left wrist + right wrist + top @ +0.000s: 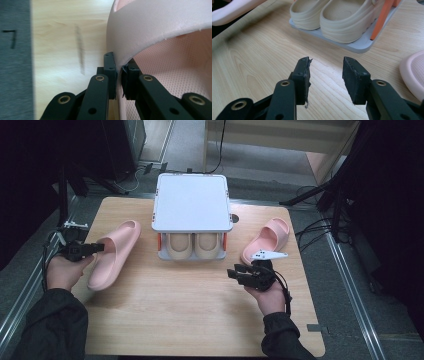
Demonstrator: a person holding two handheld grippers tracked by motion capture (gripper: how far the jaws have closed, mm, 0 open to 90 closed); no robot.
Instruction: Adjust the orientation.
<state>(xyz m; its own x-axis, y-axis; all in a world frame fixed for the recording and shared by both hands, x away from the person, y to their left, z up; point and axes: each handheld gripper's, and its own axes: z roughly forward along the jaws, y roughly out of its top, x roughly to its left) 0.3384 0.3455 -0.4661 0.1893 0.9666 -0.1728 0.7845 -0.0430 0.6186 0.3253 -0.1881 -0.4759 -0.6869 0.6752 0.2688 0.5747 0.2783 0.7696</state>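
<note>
High view: the left hand (64,270) enters from the lower left, forearm in a dark sleeve, and holds the left gripper (85,249) roughly level, jaws pointing toward the table's centre. Its jaws are pinched on the strap edge of the left slipper (116,252). The left gripper view confirms this: one pad (110,72) sits outside the strap, the other inside, with the pink wall squeezed thin between them.

The left slipper is a pale pink foam slide with a wide strap and a finely dotted footbed. It extends ahead of the left gripper and tilts on its side, its outer edge raised, with a shadow on the table (200,320) beneath it.

The right hand (270,295) comes in from the lower right, palm up under the right gripper (237,272), which points left and slightly away from the person. Its jaws stand spread, nothing between them; in the right gripper view bare wood lies between the pads (355,77).

The rack (191,202), a grey two-level stand with orange posts, lies beyond and between both grippers. A beige pair (193,245) sits on its lower shelf. The right slipper (267,237) lies flat just beyond the right gripper
</note>
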